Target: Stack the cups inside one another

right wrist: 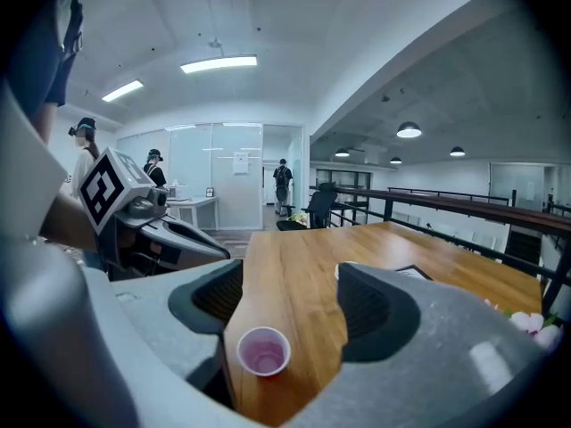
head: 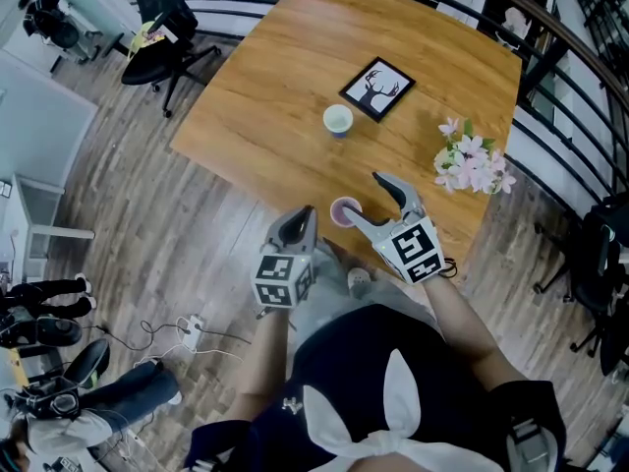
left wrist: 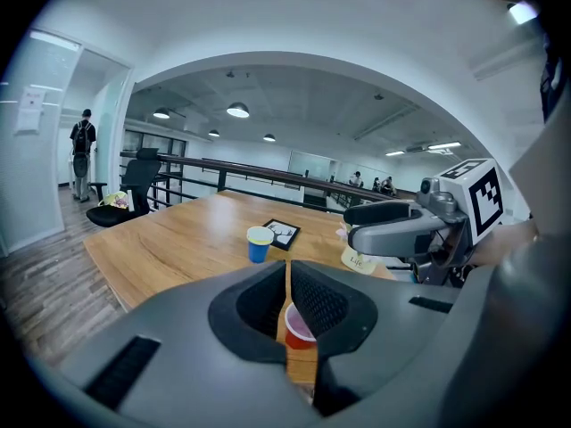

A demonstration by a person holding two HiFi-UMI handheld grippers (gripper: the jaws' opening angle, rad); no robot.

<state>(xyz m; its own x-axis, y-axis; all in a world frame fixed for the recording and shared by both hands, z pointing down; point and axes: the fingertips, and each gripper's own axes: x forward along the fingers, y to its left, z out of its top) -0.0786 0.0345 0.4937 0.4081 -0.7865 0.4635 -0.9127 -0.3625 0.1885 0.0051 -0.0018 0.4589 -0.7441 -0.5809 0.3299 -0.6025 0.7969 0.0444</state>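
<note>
Status: stacking not begun. 2 cups are visible and both stand upright and apart on the surface [head: 265,96].

1. The red cup [right wrist: 263,351] stands close to the near edge of the surface, empty as far as can be seen.
2. The blue cup [head: 337,120] stands well apart from it, farther in, just beside a framed picture [head: 377,88]. Nothing is nested in it.
3. The right hand-held gripper [right wrist: 290,303] has its jaws spread. The red cup stands between them, nearer the left jaw, and neither pad touches it.
4. The left hand-held gripper [left wrist: 287,279] has its jaws pressed together with nothing between them. It is held off the near edge of the surface, beside the red cup.

Outstanding, in my judgement: close on 1 cup, carry it over the other and seat it inside. The spread jaws around the red cup suggest it is the likely candidate.
</note>
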